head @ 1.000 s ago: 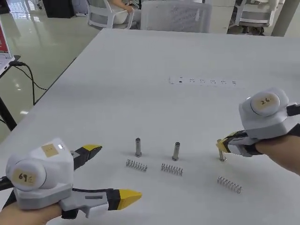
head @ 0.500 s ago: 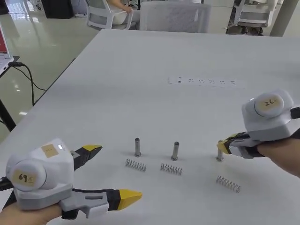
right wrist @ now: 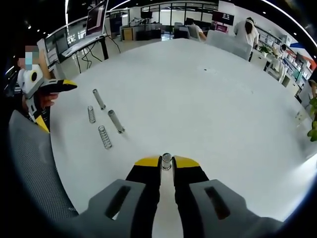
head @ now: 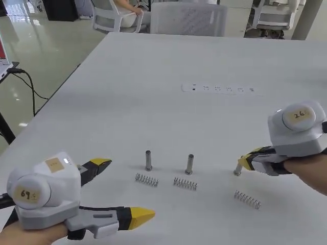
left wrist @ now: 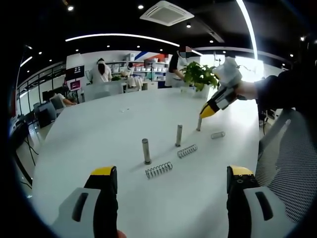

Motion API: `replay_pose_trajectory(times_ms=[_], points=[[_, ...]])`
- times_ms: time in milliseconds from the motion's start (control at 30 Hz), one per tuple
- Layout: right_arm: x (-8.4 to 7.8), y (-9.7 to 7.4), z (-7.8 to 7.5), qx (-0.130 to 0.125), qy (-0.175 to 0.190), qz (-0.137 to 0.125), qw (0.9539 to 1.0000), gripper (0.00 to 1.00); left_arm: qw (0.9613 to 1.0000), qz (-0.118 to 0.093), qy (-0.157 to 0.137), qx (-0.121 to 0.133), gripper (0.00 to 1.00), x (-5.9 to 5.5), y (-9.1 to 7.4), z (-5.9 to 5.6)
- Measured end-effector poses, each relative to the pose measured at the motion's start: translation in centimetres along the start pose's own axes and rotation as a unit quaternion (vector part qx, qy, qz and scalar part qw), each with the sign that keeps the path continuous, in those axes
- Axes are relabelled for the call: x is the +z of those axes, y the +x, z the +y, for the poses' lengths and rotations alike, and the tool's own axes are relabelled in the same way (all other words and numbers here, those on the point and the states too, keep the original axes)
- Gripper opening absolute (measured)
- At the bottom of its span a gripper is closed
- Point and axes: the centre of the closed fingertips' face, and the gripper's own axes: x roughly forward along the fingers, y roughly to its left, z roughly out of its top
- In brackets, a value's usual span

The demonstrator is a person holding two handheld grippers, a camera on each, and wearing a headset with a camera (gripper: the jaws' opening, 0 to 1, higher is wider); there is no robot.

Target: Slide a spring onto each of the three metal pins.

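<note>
Three pins (head: 148,160) (head: 189,164) (head: 238,170); three springs (head: 147,179) (head: 185,184) (head: 247,199); two grippers (head: 127,188) (head: 241,163)

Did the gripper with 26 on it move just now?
Yes, a little. In the head view the right gripper has slid rightward, away from the middle pin, while clamped on the right pin.

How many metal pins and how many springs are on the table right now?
Metal pins: 3
Springs: 3
Total: 6
</note>
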Motion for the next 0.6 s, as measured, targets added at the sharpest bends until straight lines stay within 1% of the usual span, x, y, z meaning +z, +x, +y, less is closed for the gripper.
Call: replay_pose_trajectory(times_ms=[233,500,600], points=[[0.04,-0.12,0.12,0.000,-0.004,0.000,1.0000,0.11,1.0000,-0.002,-0.001,0.002,0.90,0.07,-0.12,0.08],[0.05,-0.19,0.11,0.000,-0.010,-0.001,1.0000,0.12,1.0000,-0.002,0.000,0.001,0.90,0.08,-0.15,-0.10],[0.01,-0.23,0.01,0.000,-0.011,-0.002,0.9999,0.14,1.0000,-0.003,0.000,0.002,0.91,0.14,-0.15,-0.06]])
